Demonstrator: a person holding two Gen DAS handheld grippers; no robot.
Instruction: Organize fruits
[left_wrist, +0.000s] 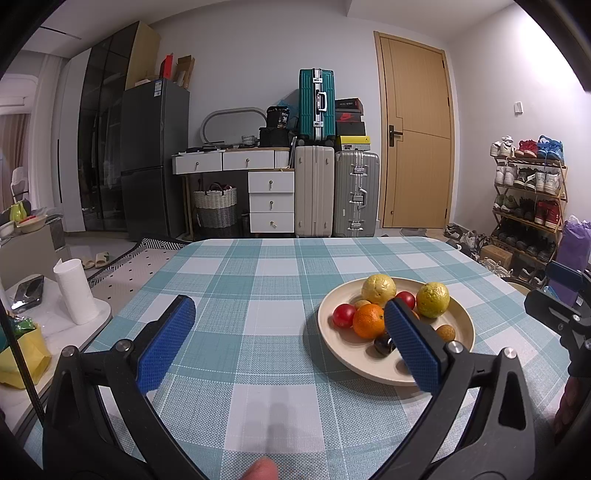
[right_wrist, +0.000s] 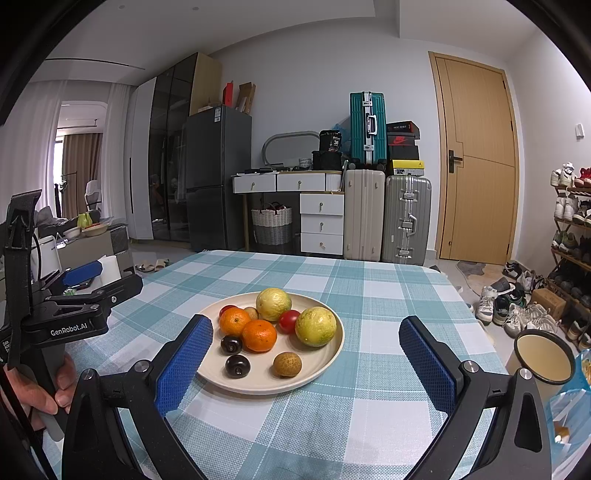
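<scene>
All fruit sits on plate (right_wrist: 325, 363), centre of right-wrist frame: oranges (right_wrist: 259, 335), lemons (right_wrist: 316, 326), tomatoes (right_wrist: 288, 321). None loose on bench (right_wrist: 369, 295). My left hand-held gripper (left_wrist: 290, 334) and right hand-held gripper (right_wrist: 306, 356): both spread wide, empty. I judge sorted, or pre-sorting pile; can't tell.

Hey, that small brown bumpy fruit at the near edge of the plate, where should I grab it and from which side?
Take the brown fruit across its round middle, coming down from above and the near side with the open right hand-held gripper. It sits alone on bare plate, apart from the dark fruit and the orange, so there looks to be room for both fingers.
</scene>
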